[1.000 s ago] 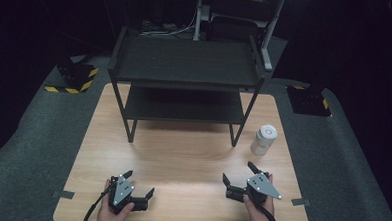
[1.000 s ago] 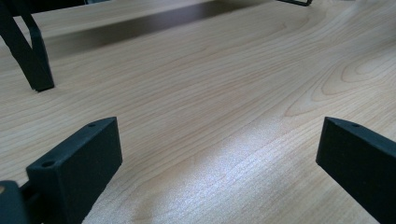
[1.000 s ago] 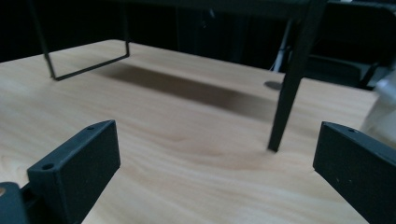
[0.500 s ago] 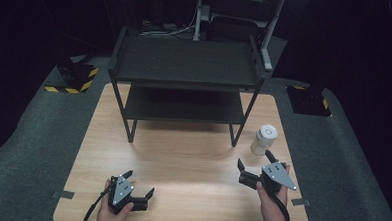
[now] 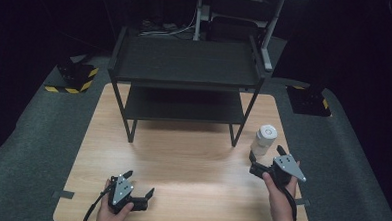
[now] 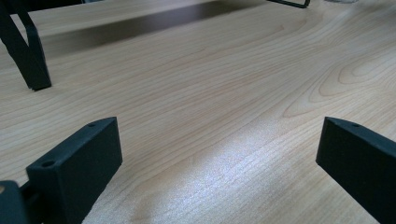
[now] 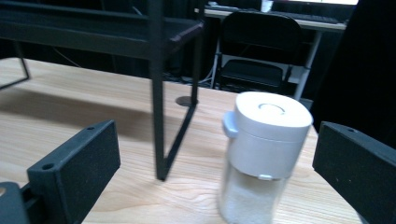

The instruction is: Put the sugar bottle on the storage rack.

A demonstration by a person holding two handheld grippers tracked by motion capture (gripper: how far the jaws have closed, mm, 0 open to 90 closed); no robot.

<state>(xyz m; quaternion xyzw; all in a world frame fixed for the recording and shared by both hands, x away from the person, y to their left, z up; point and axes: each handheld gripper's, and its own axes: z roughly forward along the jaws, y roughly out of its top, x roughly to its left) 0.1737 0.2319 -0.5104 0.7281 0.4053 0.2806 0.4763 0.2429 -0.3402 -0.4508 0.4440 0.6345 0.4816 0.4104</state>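
- Near the desk's [image 5: 182, 160] right edge, the shaker jar [image 5: 264, 140] stood upright beside the rack's [image 5: 185, 85] front leg.
- The right gripper [image 5: 265, 158] was spread wide just before it, not touching.
- The left gripper [image 5: 138, 187] rested released, well apart.

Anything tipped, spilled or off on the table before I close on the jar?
Nothing stands out. The jar stands upright with its white lid on, no spill around it, beside the black shelf rack's front right leg. The right gripper is open toward it.

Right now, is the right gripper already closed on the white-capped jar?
No: in the right gripper view the jar stands on the table between wide-open jaws of the right gripper, touching neither.
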